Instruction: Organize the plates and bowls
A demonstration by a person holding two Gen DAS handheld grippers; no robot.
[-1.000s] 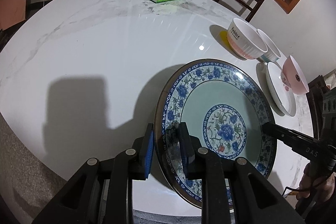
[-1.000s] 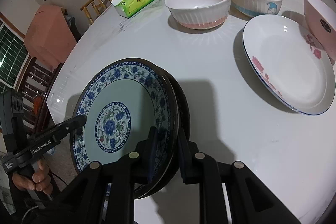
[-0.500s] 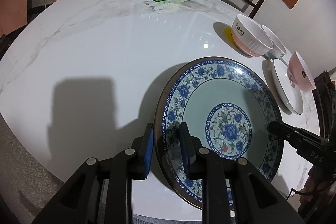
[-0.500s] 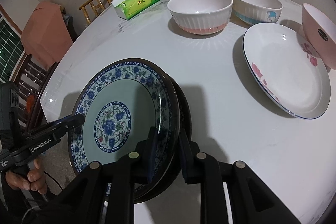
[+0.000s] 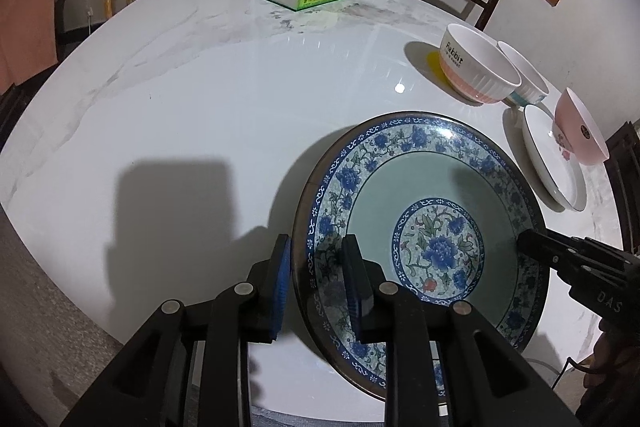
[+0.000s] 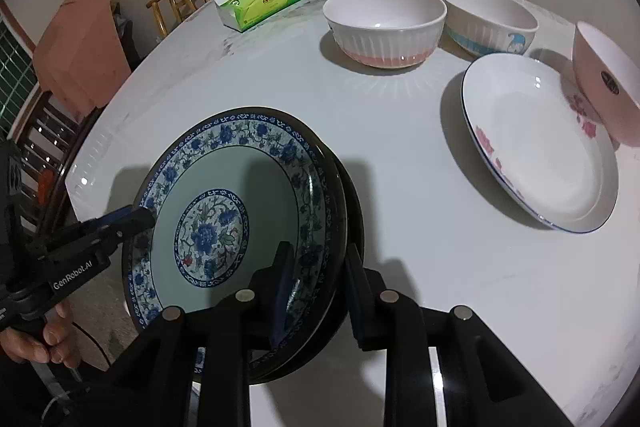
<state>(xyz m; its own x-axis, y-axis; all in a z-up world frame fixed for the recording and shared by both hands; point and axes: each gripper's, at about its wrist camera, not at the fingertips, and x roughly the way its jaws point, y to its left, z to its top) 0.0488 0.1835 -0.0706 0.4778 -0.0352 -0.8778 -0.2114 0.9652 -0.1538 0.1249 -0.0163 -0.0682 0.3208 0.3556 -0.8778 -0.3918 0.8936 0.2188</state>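
Note:
A blue floral plate (image 5: pixel 432 211) (image 6: pixel 224 163) lies near the table's front edge on top of a second dark-rimmed plate (image 6: pixel 354 211). My left gripper (image 5: pixel 318 275) is shut on the top plate's left rim, one pad outside and one inside. Its tips (image 6: pixel 140 219) also show in the right wrist view. My right gripper (image 6: pixel 318 283) straddles the right rims of both plates. Its jaws are opening, with the rims between them and the pads no longer pressing. In the left wrist view that gripper (image 5: pixel 528 241) shows at the plate's right edge.
A white plate with pink flowers (image 6: pixel 536 147) lies to the right, with a pink bowl (image 6: pixel 604 87) at its far edge. Behind it stand a pink-based ribbed bowl (image 6: pixel 384 27) and a blue-based bowl (image 6: pixel 488 19). A green tissue pack (image 6: pixel 260 3) sits at the back. Chairs ring the round table (image 5: pixel 200 99).
The right gripper's fingers have spread a little around the plate rims. The left gripper keeps its hold and the plates have barely shifted.

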